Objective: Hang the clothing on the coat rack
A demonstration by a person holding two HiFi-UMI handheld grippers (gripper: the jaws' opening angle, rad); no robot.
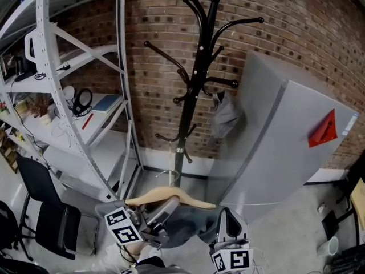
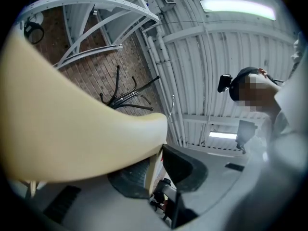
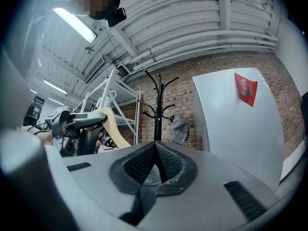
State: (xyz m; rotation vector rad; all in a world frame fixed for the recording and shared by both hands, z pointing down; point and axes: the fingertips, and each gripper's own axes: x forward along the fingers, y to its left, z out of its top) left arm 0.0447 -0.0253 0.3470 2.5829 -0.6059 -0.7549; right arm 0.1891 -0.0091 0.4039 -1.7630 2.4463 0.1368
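**Hanger in hand, rack not yet reached**

The left gripper (image 2: 156, 172) is clamped on the wooden hanger (image 2: 72, 129), whose pale arm fills the left half of the left gripper view and passes between the pads. The right gripper (image 3: 156, 165) has its jaws pressed together. Its own view shows nothing clearly between them, and I cannot tell whether a fold of cloth is nipped there.

In the head view both grippers sit at the bottom centre of the frame. The dark grey clothing (image 1: 188, 224) is draped under the hanger and lies between them.

Up the middle of that frame stands the black coat rack (image 1: 197, 73) against the brick wall, well apart from the hanger. A pale grey garment (image 1: 224, 116) already hangs from one of its lower right hooks. White shelving (image 1: 85, 67) fills the left of the frame, and a grey cabinet (image 1: 285, 141) the right.

As I judge it, the clothing is on its hanger and gripped. The carry to the rack and the hooking onto a free arm are still to do.
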